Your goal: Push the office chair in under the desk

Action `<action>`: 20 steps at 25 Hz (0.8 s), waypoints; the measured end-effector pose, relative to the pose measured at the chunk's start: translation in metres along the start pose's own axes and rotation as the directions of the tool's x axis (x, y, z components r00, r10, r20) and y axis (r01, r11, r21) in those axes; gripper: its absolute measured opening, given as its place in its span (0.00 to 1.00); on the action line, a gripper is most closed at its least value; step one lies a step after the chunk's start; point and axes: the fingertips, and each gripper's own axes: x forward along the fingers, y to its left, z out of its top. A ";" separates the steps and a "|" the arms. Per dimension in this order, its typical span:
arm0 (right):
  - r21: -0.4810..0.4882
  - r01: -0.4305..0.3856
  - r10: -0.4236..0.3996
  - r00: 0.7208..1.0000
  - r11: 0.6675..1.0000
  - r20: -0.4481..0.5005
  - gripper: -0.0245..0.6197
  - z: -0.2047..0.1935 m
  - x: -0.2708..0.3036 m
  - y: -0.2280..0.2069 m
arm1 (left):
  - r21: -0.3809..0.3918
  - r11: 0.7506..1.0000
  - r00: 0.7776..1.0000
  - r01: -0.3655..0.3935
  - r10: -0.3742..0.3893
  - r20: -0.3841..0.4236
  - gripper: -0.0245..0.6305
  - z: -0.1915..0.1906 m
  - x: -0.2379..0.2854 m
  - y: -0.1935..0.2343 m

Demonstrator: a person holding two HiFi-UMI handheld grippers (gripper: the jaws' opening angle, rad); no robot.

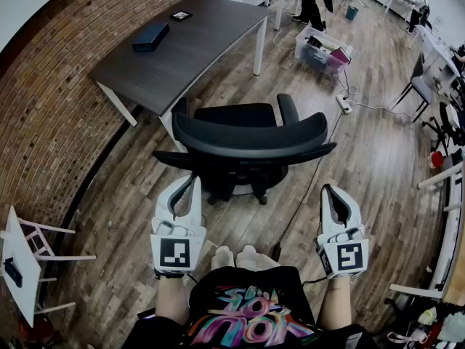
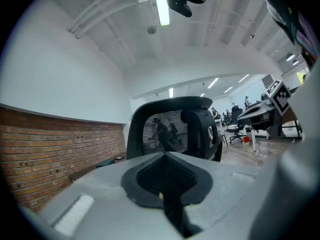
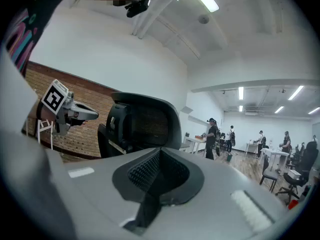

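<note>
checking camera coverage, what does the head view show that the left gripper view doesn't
Only the head view: the wheeled base under the office chair, and a clear storage bin on the floor. Only the left gripper view: the ceiling with its strip light. Both: the chair's backrest, the brick wall and the right gripper.

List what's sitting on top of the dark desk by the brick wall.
On the desk: a dark blue flat case and a small black square item near the far edge. The office chair covers part of its near corner.
</note>
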 end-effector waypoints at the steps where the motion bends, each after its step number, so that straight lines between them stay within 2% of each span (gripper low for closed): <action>1: -0.011 0.002 -0.002 1.000 1.000 -0.010 0.04 -0.004 -0.002 -0.002 | 0.012 1.000 1.000 -0.001 0.001 -0.001 0.04 -0.001 0.000 0.000; 9: -0.032 0.021 -0.022 1.000 0.999 -0.010 0.04 -0.008 0.001 -0.009 | 0.065 0.997 0.999 -0.039 0.040 -0.009 0.04 -0.005 0.004 0.014; 13: -0.040 0.017 -0.017 1.000 0.999 -0.011 0.04 -0.010 0.005 -0.012 | 0.084 0.996 0.999 -0.033 0.035 -0.017 0.04 -0.009 0.007 0.020; 14: -0.042 0.015 -0.015 1.000 0.999 -0.008 0.05 -0.010 0.006 -0.013 | 0.094 0.995 0.999 -0.029 0.031 -0.022 0.07 -0.010 0.008 0.021; 17: -0.051 0.009 -0.009 1.000 0.999 -0.018 0.09 -0.010 0.012 -0.017 | 0.125 0.992 0.999 -0.022 0.026 -0.036 0.08 -0.013 0.011 0.026; 20: -0.065 -0.022 0.019 0.999 0.998 -0.048 0.15 -0.011 0.020 -0.019 | 0.157 0.988 0.999 -0.007 0.014 -0.047 0.14 -0.018 0.015 0.031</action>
